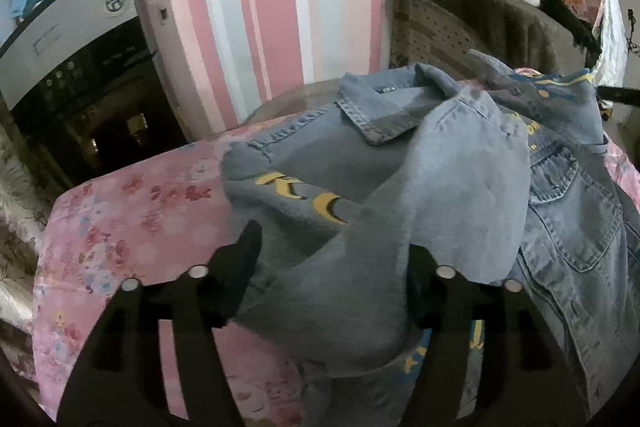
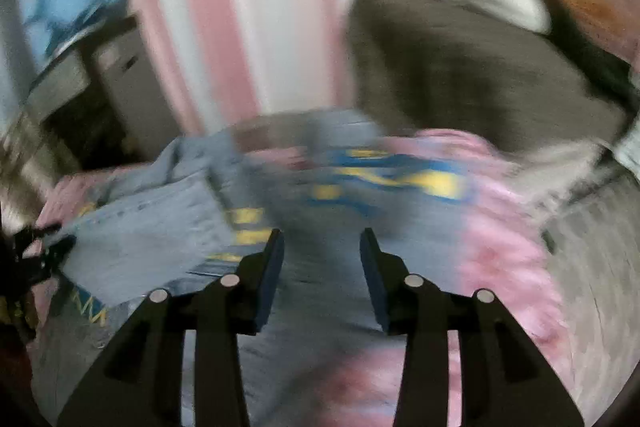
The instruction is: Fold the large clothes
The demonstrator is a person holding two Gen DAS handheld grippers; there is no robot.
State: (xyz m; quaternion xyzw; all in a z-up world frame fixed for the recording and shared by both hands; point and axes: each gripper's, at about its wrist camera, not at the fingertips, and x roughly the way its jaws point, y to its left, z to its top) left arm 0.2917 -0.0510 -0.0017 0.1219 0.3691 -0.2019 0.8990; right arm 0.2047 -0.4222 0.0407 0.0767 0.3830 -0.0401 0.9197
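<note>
A light blue denim jacket [image 1: 460, 187] with yellow and blue lettering lies crumpled on a pink floral sheet [image 1: 120, 227]. My left gripper [image 1: 332, 251] has its jaws wide apart, and a raised fold of the jacket bulges between the fingers. Whether the fold is pinched is unclear. In the blurred right wrist view my right gripper [image 2: 322, 239] is open and empty just above the jacket [image 2: 160, 227], near its yellow and blue print [image 2: 400, 175]. The left gripper shows at that view's left edge [image 2: 40, 251].
A pink and white striped wall [image 1: 260, 7] rises behind the bed. A brown blanket over a chair back [image 1: 480, 23] with white cloth and bags stands at the right. A dark cabinet [image 1: 80, 87] with a blue item on top stands at the left.
</note>
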